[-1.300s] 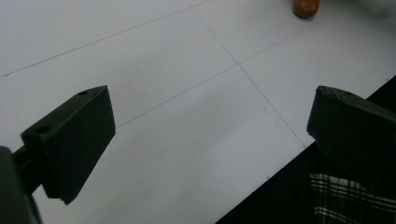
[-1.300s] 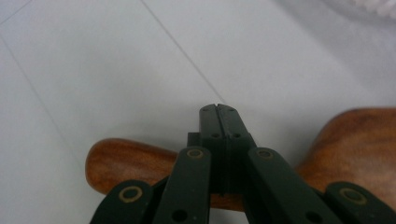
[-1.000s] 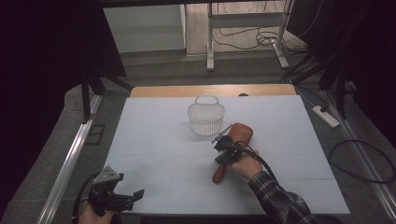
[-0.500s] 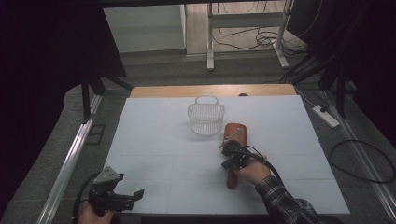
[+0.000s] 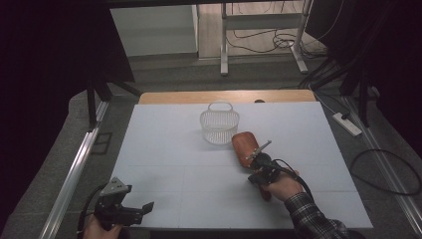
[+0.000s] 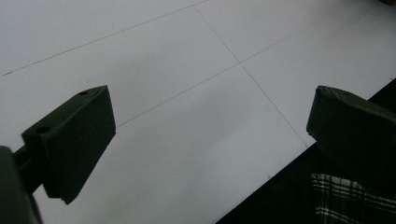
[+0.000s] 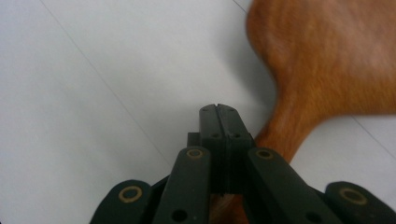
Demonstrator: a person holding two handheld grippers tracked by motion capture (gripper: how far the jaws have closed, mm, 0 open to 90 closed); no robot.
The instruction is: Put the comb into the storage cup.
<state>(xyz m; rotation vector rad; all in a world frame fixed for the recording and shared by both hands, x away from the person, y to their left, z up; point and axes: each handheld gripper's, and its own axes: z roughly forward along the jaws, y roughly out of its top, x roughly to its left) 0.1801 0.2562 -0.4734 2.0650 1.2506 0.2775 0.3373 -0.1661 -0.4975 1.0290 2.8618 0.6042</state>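
Claws first. Right claw (image 5: 257, 160) sits on the white table (image 5: 164, 149), its jaws pressed flat together with no gap between them in the right gripper view (image 7: 218, 109). A brown wooden paddle (image 5: 244, 147) lies under and beside it: the broad blade (image 7: 327, 51) spreads ahead of the tips and to their right, and the narrow handle (image 7: 280, 128) runs back along the right of the jaws and passes beneath them. Whether the jaws pinch the handle I cannot tell; the tips themselves meet on nothing. Just past the blade stands a white wire basket (image 5: 219, 123), upright, near the paddle's far end. Left claw (image 5: 145, 207) hangs at the table's near edge, well apart from the paddle, jaws spread wide over bare surface (image 6: 210, 126).
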